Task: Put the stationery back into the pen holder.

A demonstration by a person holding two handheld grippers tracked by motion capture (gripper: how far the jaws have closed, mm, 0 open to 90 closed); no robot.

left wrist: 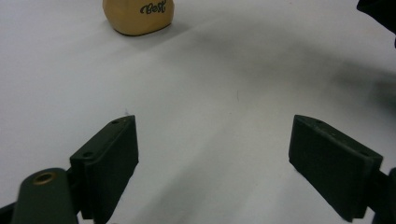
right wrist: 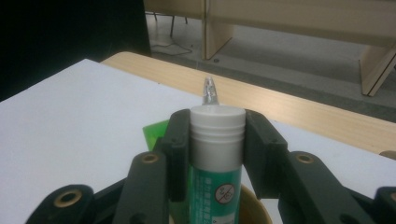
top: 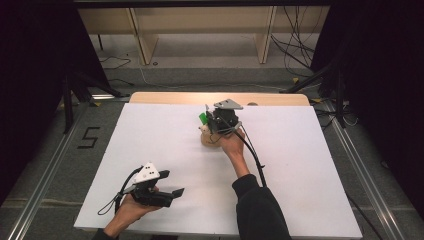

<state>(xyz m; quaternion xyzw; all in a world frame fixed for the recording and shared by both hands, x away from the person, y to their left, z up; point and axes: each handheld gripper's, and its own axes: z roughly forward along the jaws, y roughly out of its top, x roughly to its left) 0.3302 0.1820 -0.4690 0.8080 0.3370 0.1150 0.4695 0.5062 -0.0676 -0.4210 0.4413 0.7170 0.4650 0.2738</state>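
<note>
Right tongs [right wrist: 217, 140] clamp a white-capped green tube [right wrist: 215, 158] above a tan cup [left wrist: 138, 16], lettering legible from left gripper view; left tongs [left wrist: 212, 154] gape over bare tabletop [top: 165, 145].

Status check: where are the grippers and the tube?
Right gripper shut on green tube above tan cup. Left gripper open, idle over white board. Nothing in the way.
</note>
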